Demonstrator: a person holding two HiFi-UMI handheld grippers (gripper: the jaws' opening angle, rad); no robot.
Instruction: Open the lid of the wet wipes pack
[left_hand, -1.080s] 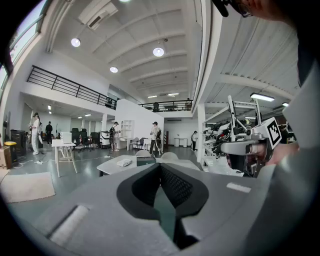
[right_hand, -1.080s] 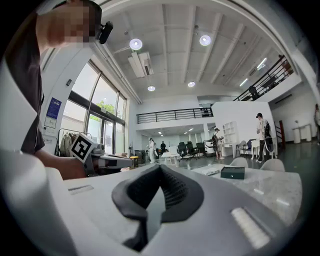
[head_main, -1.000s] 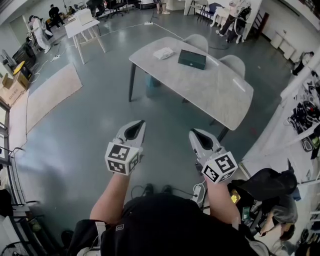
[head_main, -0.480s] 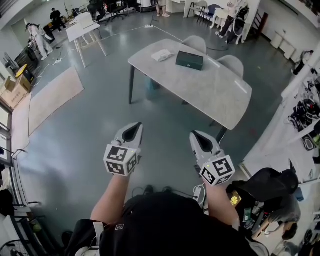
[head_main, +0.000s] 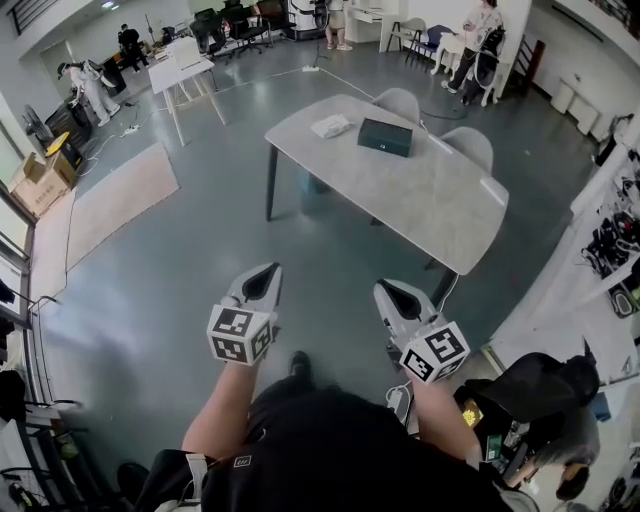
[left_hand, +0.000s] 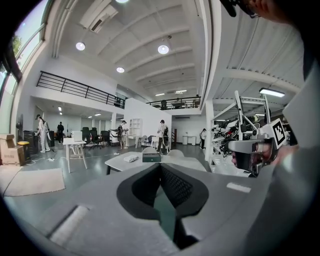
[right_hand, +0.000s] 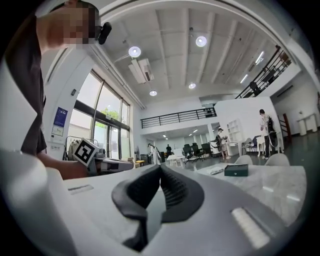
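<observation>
Both our left claw (head_main: 268, 272) and right claw (head_main: 385, 290) are pressed together on nothing, and the wet wipes pack (head_main: 330, 126) sits well off at the desk's (head_main: 430, 200) far end beside a dark green box (head_main: 385, 137), so we'd get close first, then spread them.

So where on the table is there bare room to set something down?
The table is bare from the dark box to its near corner. Only the far end is taken: the white pack lies beside that box.
</observation>
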